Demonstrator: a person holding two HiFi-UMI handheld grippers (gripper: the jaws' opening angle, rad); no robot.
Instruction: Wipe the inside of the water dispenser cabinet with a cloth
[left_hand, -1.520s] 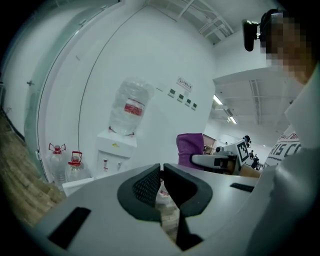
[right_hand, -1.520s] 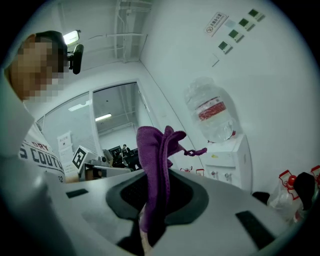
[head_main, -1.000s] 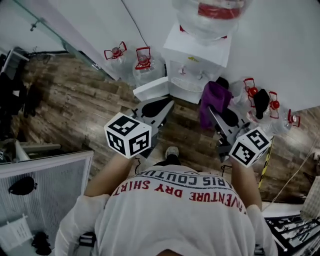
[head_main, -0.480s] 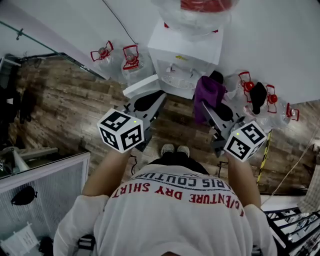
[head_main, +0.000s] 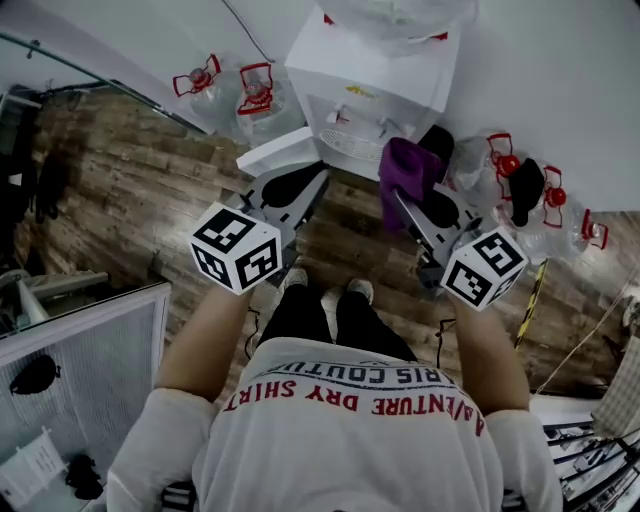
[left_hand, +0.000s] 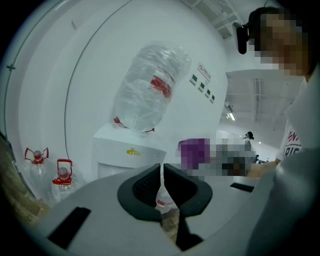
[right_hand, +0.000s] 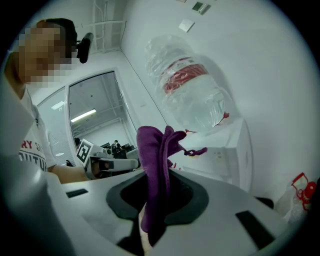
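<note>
The white water dispenser (head_main: 372, 85) stands against the wall with a clear bottle (head_main: 400, 12) upside down on top. A white door panel (head_main: 278, 152) juts out from its lower front on the left. My right gripper (head_main: 402, 195) is shut on a purple cloth (head_main: 405, 168), held just in front of the dispenser's right side. In the right gripper view the cloth (right_hand: 156, 160) stands up out of the gripper (right_hand: 159, 176), with the dispenser (right_hand: 227, 155) beyond. My left gripper (head_main: 316, 180) is shut and holds nothing, close to the door panel. In its own view the left gripper (left_hand: 161, 169) faces the dispenser (left_hand: 125, 150).
Empty water jugs with red handles stand on the wooden floor to the dispenser's left (head_main: 255, 88) and right (head_main: 505, 165). A black object (head_main: 525, 188) sits among the right ones. A white mesh cage (head_main: 90, 350) is at my lower left. My feet (head_main: 335, 292) are below the grippers.
I have stepped closer to the dispenser, and both grippers have moved forward towards its lower front. The cloth has stayed in the right gripper.
</note>
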